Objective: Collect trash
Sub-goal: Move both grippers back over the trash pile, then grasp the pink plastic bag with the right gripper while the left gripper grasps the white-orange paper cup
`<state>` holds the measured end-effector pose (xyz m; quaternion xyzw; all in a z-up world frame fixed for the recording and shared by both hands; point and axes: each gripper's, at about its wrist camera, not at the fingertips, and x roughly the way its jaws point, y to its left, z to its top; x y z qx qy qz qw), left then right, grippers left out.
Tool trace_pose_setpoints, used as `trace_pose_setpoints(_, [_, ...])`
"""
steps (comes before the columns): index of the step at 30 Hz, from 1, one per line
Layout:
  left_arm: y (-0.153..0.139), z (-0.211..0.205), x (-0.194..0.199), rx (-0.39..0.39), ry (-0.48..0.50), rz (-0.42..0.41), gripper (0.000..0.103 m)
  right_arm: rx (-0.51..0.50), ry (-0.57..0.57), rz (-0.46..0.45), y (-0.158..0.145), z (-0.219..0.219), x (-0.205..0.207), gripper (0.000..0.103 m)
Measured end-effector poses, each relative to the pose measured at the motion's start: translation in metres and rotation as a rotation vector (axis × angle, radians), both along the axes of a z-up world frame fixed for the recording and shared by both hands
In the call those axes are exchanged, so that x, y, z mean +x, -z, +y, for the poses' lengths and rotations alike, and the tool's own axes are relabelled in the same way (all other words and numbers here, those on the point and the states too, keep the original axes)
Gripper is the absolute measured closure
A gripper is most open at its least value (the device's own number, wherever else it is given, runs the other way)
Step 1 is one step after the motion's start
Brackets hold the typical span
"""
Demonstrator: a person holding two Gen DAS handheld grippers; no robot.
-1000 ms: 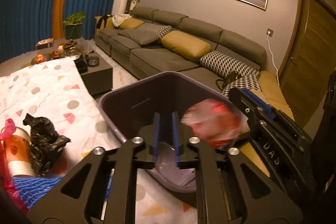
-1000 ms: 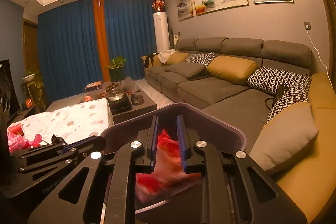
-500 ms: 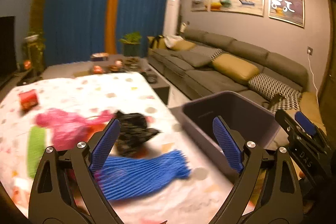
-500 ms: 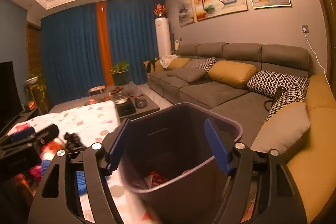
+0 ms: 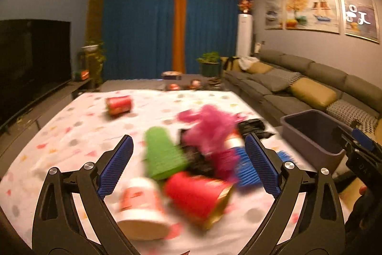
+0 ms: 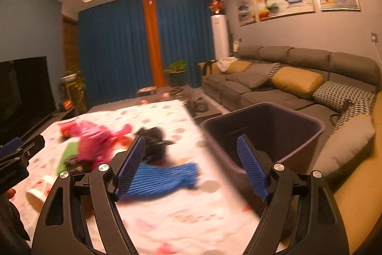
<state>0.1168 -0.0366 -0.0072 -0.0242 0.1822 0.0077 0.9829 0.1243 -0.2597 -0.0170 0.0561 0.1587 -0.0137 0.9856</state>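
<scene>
Both claws have swung away from the bin (image 6: 267, 135) toward the table (image 5: 71, 121) since the earlier frames; a second ago the right claw (image 6: 193, 164) was clamped on a red wrapper over the bin, and now its jaws stand wide apart and hold nothing. The left claw (image 5: 188, 164) is also wide apart and empty. I judge that one piece is delivered and the next pick is starting. Remaining trash lies in a heap on the table: a green piece (image 5: 162, 154), a pink bag (image 5: 210, 128), a red cup (image 5: 195, 195), a white cup (image 5: 140, 207), a blue net (image 6: 164, 176) and a black bag (image 6: 152, 138); a red can (image 5: 118, 105) lies apart, farther back. Motion blur smears the heap, so edges and overlaps are hard to tell, and the inside bottom of the bin is not visible.
</scene>
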Motion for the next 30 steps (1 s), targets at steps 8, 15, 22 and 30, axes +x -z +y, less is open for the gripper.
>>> trace_pose_setpoints(8, [0.005,0.069,-0.019,-0.02,-0.154,0.001,0.01,-0.005,-0.133,0.034,0.006,0.071,0.016,0.026])
trace_pose_setpoints(15, [0.016,0.104,-0.021,-0.037,-0.187,0.016,0.01,-0.017,-0.186,0.068,0.011,0.107,0.044,0.03])
trace_pose_setpoints(22, [0.026,0.118,-0.019,-0.054,-0.171,0.025,0.01,-0.036,-0.213,0.123,0.02,0.128,0.08,0.046])
trace_pose_setpoints(30, [0.035,0.121,-0.028,-0.04,-0.108,0.015,0.01,-0.001,-0.241,0.188,0.03,0.127,0.103,0.081])
